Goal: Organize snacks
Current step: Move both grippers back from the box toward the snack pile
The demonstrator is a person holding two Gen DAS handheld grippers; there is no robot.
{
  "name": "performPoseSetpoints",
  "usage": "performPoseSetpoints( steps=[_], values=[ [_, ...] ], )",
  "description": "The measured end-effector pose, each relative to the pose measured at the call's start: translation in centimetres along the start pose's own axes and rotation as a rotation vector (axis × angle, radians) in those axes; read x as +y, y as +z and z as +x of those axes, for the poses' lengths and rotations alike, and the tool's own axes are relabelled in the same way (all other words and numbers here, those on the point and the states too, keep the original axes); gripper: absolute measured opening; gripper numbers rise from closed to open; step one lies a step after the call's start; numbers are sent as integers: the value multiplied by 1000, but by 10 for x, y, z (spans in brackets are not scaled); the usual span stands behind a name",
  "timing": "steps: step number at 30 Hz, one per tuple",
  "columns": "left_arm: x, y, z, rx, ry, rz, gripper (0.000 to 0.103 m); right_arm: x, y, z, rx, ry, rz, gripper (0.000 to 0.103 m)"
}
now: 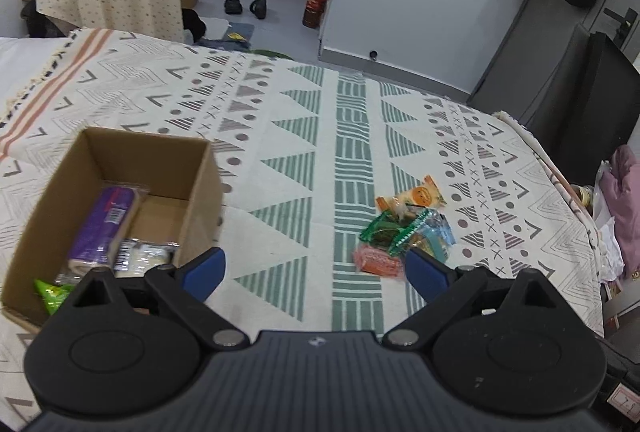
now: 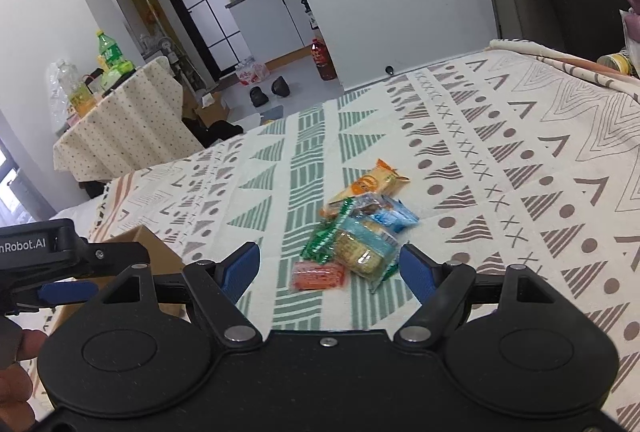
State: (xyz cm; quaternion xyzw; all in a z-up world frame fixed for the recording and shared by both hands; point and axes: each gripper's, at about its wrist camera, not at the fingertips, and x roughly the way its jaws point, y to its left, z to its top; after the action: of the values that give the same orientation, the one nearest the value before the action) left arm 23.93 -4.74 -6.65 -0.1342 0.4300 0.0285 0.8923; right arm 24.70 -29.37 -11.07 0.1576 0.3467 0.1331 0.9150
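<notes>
Though empty, right gripper [image 2: 327, 252] near snacks [image 2: 362, 248]

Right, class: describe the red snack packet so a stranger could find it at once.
Find the patterned cloth and the small heap of snacks on its green stripe. The red packet lies flat at the heap's near edge, the only red-orange wrapper, beside the green packet.

Matt brown cardboard box [image 1: 120, 168], woven cloth cover [image 1: 304, 136] w/ printed pattern, glossy plastic snack wrappers [image 2: 360, 228].
</notes>
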Motion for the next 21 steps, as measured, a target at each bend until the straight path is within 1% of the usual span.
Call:
performPoseSetpoints(
  steps=[5,7,9,15,21],
  values=[
    [-8,-2,20,28,-30,1,95,-7,2,11,22,-30,-35,76],
    [-12,-2,28,36,-38,4,94,-11,4,15,23,-34,-42,74],
    [-15,-2,37,47,-44,7,93,-14,5,20,31,-43,-46,71],
    [-24,-1,67,88,-58,8,88,-25,6,38,60,-58,-75,70],
    [-34,-1,98,130,-68,28,86,-32,6,53,83,-46,-88,69]
  ],
)
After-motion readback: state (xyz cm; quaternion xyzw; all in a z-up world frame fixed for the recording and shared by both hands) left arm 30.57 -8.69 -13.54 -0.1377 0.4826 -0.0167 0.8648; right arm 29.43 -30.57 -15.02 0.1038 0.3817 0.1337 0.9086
